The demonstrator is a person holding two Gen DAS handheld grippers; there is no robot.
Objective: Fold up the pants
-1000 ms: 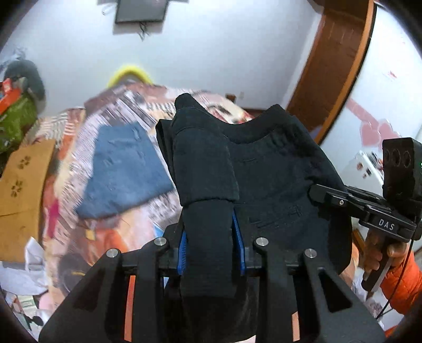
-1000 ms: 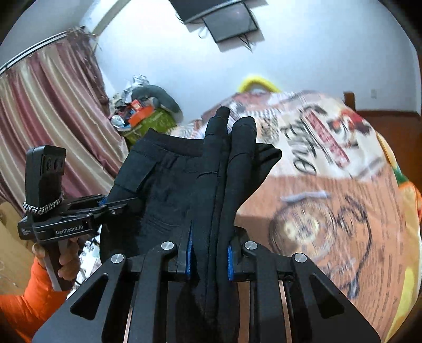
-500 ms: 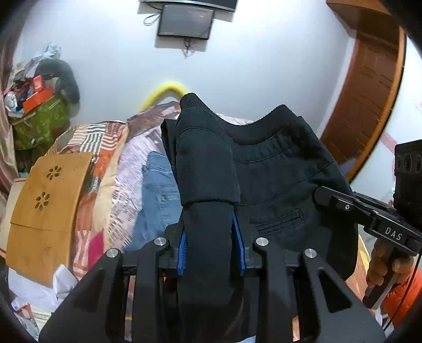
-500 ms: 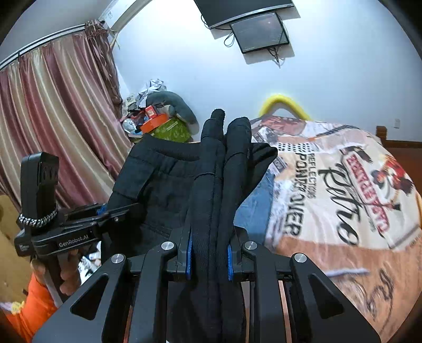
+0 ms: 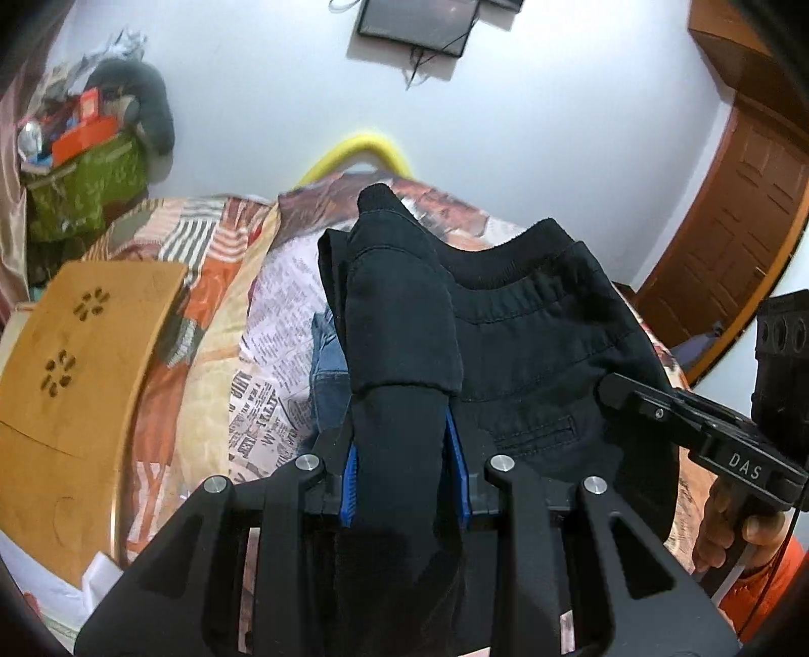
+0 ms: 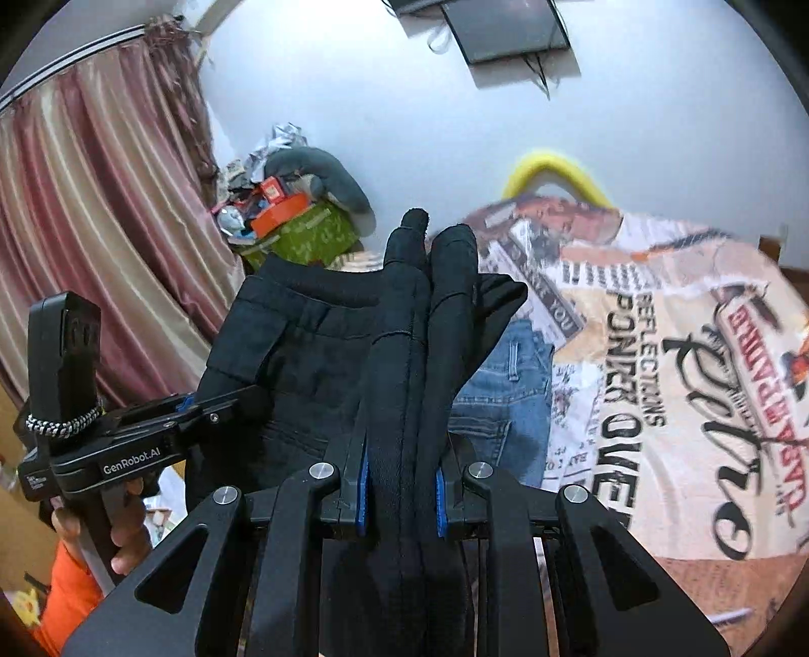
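Folded black pants (image 5: 531,348) hang in the air between my two grippers, above a bed. My left gripper (image 5: 402,455) is shut on a thick bundle of the black cloth, which covers its blue pads. In the right wrist view my right gripper (image 6: 399,480) is likewise shut on several bunched layers of the black pants (image 6: 303,364). Each view shows the other gripper off to one side, clamped on the far edge of the pants: the right gripper (image 5: 607,391) and the left gripper (image 6: 222,399).
Folded blue jeans (image 6: 505,394) lie on the bed's printed cover (image 6: 657,379) beyond the pants. A wooden board (image 5: 76,374) leans at the left bedside. A cluttered green box (image 6: 298,232), curtains (image 6: 101,252), a wall screen (image 5: 419,20) and a brown door (image 5: 733,212) surround the bed.
Both grippers have carried the black pants across the bed toward its head end. More of the back wall and the green box shows now. Both grips are unchanged.
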